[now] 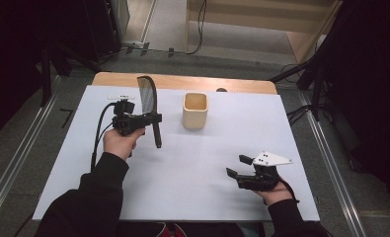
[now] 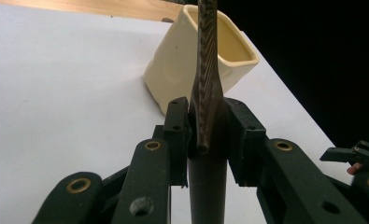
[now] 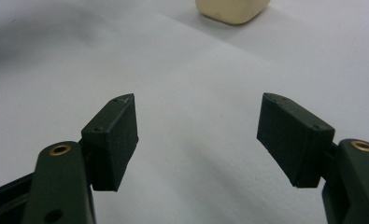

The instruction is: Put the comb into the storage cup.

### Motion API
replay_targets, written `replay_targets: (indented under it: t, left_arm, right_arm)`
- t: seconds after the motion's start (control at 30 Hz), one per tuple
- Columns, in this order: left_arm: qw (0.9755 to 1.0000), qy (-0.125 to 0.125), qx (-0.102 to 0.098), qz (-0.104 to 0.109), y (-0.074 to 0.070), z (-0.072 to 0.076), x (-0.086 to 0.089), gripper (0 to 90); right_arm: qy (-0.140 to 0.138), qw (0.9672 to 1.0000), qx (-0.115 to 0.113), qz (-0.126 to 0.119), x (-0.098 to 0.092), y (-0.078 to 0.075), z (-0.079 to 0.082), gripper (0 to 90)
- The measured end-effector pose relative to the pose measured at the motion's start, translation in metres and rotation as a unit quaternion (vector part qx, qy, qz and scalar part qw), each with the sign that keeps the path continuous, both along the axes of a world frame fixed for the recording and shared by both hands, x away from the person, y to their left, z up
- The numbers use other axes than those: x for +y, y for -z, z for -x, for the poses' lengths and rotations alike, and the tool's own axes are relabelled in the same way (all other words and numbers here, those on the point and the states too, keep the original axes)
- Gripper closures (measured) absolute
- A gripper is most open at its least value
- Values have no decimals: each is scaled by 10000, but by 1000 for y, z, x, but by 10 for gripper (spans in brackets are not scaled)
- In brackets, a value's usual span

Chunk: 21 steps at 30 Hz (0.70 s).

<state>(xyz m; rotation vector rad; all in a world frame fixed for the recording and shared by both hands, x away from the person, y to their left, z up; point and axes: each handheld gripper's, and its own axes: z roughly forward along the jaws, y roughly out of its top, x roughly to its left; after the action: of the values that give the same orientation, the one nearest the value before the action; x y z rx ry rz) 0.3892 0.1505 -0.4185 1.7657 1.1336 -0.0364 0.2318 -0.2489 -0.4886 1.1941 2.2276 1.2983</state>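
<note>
So: 1 knife clamped in L tool, R tool gaping, 1 cup.

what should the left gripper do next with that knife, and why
Probably carry the knife sideways over the cream cup and lower it handle-first. The left gripper is clamped where blade meets handle, holding the knife upright above the table, with the cup standing open-mouthed beside it. The right gripper is open, holding nothing.
</note>
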Motion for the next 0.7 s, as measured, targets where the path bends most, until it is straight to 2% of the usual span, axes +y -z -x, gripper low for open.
replay_targets:
  t: [0.3, 0.5, 0.7]
  left_arm:
    - [9999, 143, -46, 30, -6, -7, -10, 724]
    - [9997, 207, -100, 63, -9, -10, -16, 724]
    - [9994, 319, -105, 9, -10, -11, -24, 724]
  right_arm:
    - [23, 10000, 66, 14, -4, 1, 2, 269]
    - [100, 9999, 28, 37, -5, 0, 2, 269]
    - [130, 9999, 53, -14, -7, -1, 2, 268]
